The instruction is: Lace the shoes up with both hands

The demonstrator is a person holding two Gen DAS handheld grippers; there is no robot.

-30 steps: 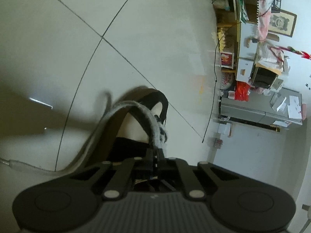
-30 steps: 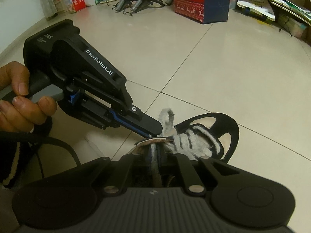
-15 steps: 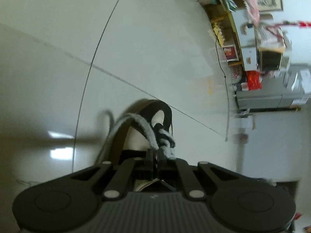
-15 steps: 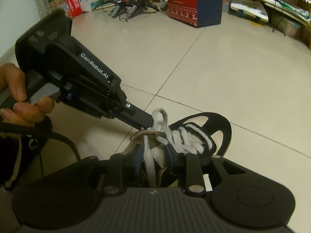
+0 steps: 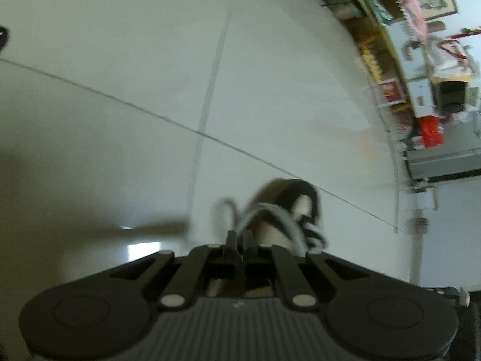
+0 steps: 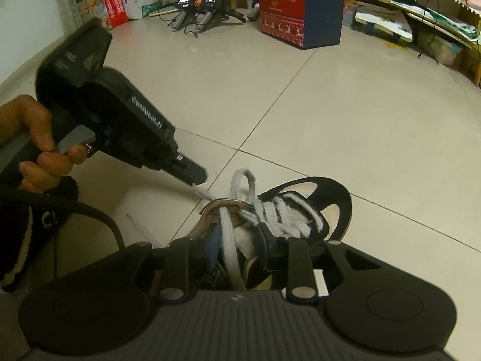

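A black cut-out shoe [image 6: 330, 198] with a tan lining and white laces stands on the tiled floor; the blurred left wrist view shows it too [image 5: 303, 195]. My left gripper [image 6: 197, 182], held by a hand [image 6: 36, 138], is shut on the end of a white lace [image 6: 206, 193] just left of the shoe's collar. That lace runs on into a loop [image 6: 240, 180] above the tongue. In its own view the left gripper [image 5: 239, 236] has its fingers together with lace strands curving off them. My right gripper [image 6: 239, 240] is open over the shoe's mouth, with a flat lace strand [image 6: 228, 234] loose between its blue pads.
A red and blue Christmas box [image 6: 300, 6] and other handheld grippers [image 6: 195, 15] stand on the floor at the back. Low shelves with clutter [image 6: 436, 15] line the right side. A black cable [image 6: 99, 219] trails from the sleeve at the left.
The right jaws have parted and let go of the lace strand they pinched. The left gripper has risen, rolled and drawn back from the shoe, lace end still in it.
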